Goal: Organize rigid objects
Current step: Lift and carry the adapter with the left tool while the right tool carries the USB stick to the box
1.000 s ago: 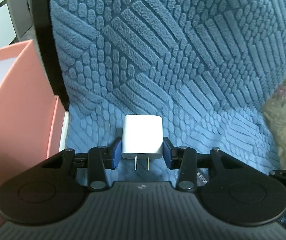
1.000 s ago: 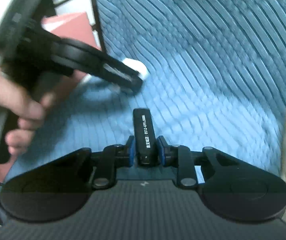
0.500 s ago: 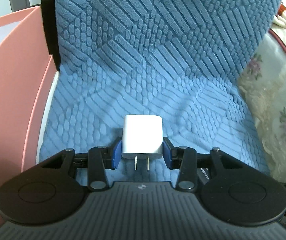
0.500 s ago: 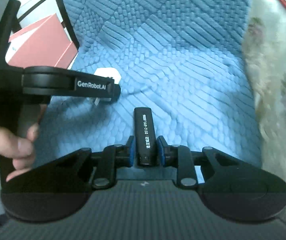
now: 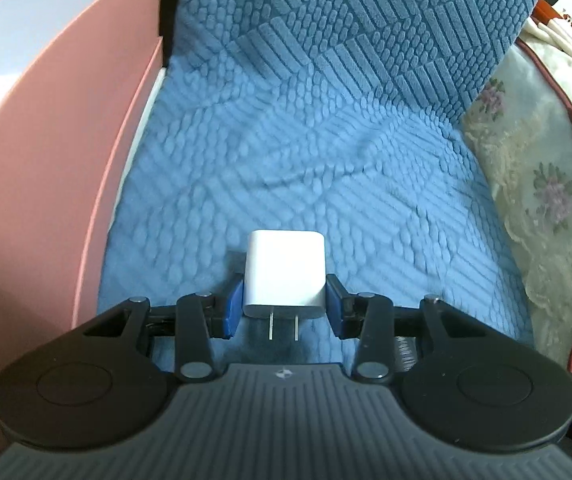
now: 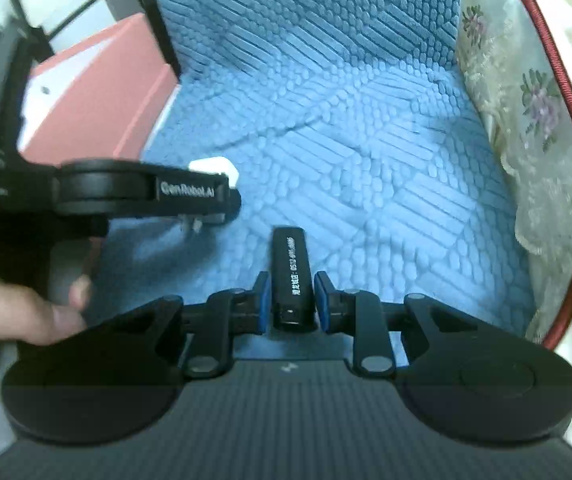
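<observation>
A white plug adapter (image 5: pixel 284 274) with two metal prongs facing the camera is clamped between the blue pads of my left gripper (image 5: pixel 284 306), above a blue textured cushion (image 5: pixel 325 168). My right gripper (image 6: pixel 290 304) is shut on a slim black lighter (image 6: pixel 290 276) with white print along its side. In the right wrist view the left gripper (image 6: pixel 222 194) shows at the left, side on, held by a hand (image 6: pixel 10 320), with the white adapter (image 6: pixel 216 168) poking out past it.
A pink box (image 5: pixel 46 168) stands along the left of the cushion, with a white inside. A black frame post (image 5: pixel 168 12) rises at the cushion's back left. A cream floral cloth with red piping (image 5: pixel 545 184) lies to the right.
Both grippers have drawn back from the blue backrest while keeping their grips, so more of the seat, the floral cloth and the pink box shows. The right view has rolled level.
</observation>
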